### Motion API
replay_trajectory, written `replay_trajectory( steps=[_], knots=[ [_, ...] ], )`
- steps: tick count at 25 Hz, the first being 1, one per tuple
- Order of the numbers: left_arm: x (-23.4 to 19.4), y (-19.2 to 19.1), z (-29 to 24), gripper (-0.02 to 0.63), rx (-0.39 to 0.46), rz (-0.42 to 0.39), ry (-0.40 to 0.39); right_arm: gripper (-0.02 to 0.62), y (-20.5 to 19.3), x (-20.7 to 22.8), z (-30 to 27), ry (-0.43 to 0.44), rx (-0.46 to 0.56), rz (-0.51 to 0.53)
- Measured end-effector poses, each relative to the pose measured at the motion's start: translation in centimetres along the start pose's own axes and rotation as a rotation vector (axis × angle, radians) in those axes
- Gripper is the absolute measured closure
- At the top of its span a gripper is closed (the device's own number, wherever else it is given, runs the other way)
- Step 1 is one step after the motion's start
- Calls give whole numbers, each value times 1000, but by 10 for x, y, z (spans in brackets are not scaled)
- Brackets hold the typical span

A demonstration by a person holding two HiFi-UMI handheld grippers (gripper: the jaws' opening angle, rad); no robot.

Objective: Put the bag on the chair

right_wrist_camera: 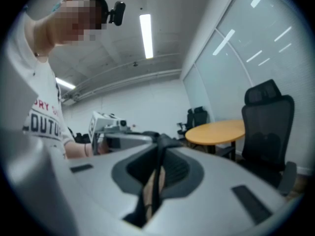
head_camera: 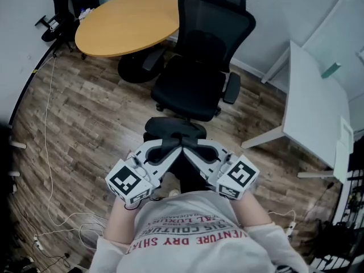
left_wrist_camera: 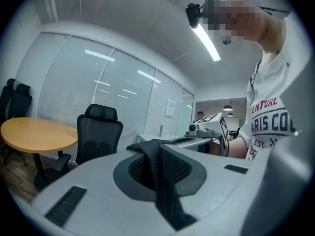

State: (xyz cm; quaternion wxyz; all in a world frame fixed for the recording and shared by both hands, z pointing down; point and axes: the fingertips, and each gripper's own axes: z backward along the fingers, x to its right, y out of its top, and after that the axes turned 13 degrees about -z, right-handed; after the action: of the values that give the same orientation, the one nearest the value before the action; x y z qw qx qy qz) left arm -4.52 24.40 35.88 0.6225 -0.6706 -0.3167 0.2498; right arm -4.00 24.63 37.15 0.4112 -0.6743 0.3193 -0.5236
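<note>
A black bag (head_camera: 172, 129) hangs in front of me by its straps, just short of the black mesh office chair (head_camera: 200, 67). My left gripper (head_camera: 169, 148) is shut on one black strap (left_wrist_camera: 162, 181), which runs between its jaws in the left gripper view. My right gripper (head_camera: 193, 148) is shut on the other strap (right_wrist_camera: 156, 173). The two grippers meet tip to tip above the bag. The chair's seat (head_camera: 190, 98) is bare and faces me; the chair also stands at the left gripper view's left (left_wrist_camera: 98, 132) and the right gripper view's right (right_wrist_camera: 268, 127).
A round wooden table (head_camera: 128, 21) stands behind the chair to the left. A white desk (head_camera: 315, 101) fills the right side. White cables (head_camera: 51, 169) trail over the wood floor at the left. Dark chairs (head_camera: 62, 10) sit at the far left corner.
</note>
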Motion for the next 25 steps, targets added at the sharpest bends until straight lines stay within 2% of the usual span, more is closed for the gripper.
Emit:
replay_trajectory(
  steps=[6,14,25],
  knots=[
    [-65,-12,-42,558,-45,19,7,548,24,66,-34,63,-54,-5],
    [-132,-25,-117,558,-74,22,14,548,58,160,-50,77,-83,-7],
    [-244,-22,-216,558,-92,-25,-68,548,129,287,-85,-59,-29,0]
  ],
)
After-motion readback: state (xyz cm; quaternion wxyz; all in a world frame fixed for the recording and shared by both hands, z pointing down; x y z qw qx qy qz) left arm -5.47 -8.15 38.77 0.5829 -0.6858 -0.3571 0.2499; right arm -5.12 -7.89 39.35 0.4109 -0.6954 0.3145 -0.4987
